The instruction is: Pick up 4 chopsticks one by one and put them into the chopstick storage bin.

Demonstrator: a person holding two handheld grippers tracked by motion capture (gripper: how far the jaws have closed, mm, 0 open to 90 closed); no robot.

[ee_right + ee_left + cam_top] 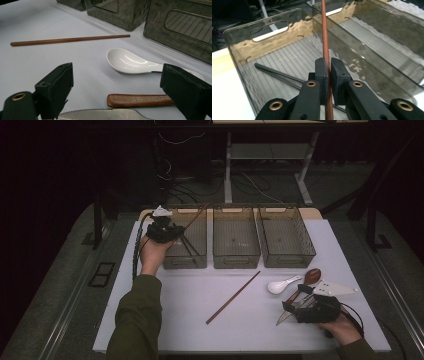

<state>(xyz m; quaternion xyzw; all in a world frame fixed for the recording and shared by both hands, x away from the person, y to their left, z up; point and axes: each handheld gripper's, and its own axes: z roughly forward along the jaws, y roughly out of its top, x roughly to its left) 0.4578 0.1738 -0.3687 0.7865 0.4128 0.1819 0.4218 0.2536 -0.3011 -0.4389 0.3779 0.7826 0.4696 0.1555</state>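
The left gripper [328, 75] has its fingers [322, 75] clamped on a brown chopstick [325, 37], held over the left bin [242, 42] where 2 dark chopsticks [277, 73] already lie. It looks light, stiff and smooth, likely to pivot; a near-middle grip suits it. Away from that bin, the right gripper [117, 87] stands wide, holding nothing.

You have three see-through bins [236, 245], two brown chopsticks [232, 298], two black chopsticks [277, 74], two spoons [281, 284] and one knife [117, 113].
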